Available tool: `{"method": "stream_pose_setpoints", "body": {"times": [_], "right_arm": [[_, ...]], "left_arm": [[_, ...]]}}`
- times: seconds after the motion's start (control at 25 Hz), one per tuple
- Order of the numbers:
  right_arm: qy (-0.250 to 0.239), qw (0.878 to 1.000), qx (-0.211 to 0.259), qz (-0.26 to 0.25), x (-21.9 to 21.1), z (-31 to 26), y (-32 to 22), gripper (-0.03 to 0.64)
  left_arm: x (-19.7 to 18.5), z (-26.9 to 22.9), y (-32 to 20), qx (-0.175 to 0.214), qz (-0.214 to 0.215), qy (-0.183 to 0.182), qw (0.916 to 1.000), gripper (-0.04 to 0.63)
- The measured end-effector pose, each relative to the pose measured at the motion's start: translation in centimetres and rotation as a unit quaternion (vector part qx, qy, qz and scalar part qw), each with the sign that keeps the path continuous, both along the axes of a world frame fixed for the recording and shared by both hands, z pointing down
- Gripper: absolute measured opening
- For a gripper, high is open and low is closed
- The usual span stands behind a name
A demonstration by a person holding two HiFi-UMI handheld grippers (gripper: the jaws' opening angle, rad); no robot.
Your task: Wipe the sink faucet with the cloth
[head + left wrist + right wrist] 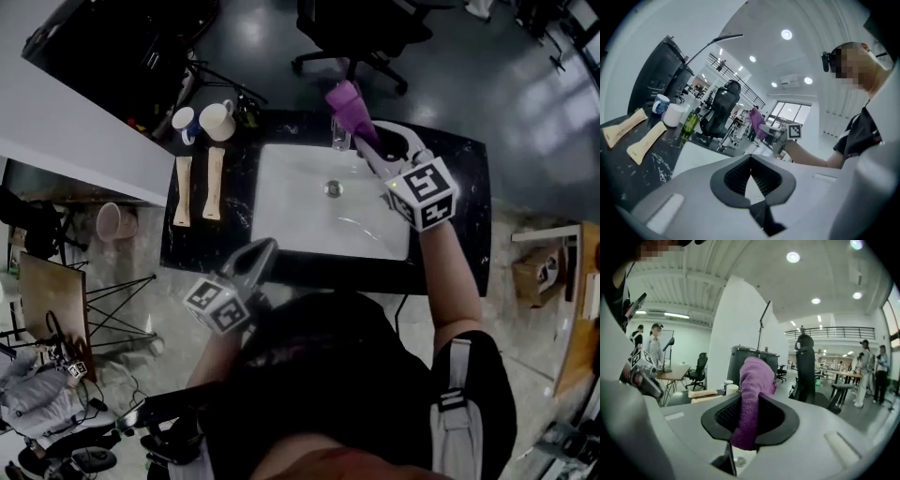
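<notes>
purple cloth [753, 399] clamped in right gripper [751, 420], above sink [281, 202]

Two mugs [217, 120] near two wooden boards [215, 183]

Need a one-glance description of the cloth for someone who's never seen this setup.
Find the white sink basin in the black counter. At its far edge, the right gripper is clamped on the cloth, which sticks out past the jaws. It is the only purple thing here; the two mugs and two pale flat pieces sit at the counter's left.
</notes>
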State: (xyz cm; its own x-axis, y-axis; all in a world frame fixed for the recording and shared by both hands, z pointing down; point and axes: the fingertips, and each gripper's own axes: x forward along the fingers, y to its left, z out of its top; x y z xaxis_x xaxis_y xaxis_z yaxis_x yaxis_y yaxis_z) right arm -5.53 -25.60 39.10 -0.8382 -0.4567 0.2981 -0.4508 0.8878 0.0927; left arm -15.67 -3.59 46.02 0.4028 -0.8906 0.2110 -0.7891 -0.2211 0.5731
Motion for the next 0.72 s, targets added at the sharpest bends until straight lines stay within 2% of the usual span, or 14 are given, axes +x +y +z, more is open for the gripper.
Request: {"method": "stream_pose_setpoints", "body": {"times": [0.12, 0.24, 0.36, 0.48, 0.72], "right_arm": [[-0.027, 0.998, -0.025, 0.059, -0.3, 1.5, 7.2, 0.103], [-0.025, 0.993, -0.031, 0.110, -0.5, 3.2, 12.4, 0.103], [-0.009, 0.989, -0.023, 0.147, -0.7, 4.5, 15.2, 0.104], [0.026, 0.988, -0.009, 0.155, -1.4, 5.9, 17.3, 0.104], [0.074, 0.985, 0.028, 0.155, -3.1, 7.1, 20.0, 0.104]], "left_arm": [[0.8, -1.2, -2.2, 0.021, 0.032, -0.001, 0.9993, 0.001], [3.1, -2.4, -3.9, 0.037, 0.075, 0.013, 0.9964, 0.002], [5.1, -3.0, -4.3, 0.045, 0.107, 0.022, 0.9930, 0.004], [6.2, -3.2, -3.8, 0.044, 0.126, 0.030, 0.9906, 0.100], [6.3, -2.5, -2.9, 0.017, 0.130, 0.058, 0.9897, 0.191]]}}
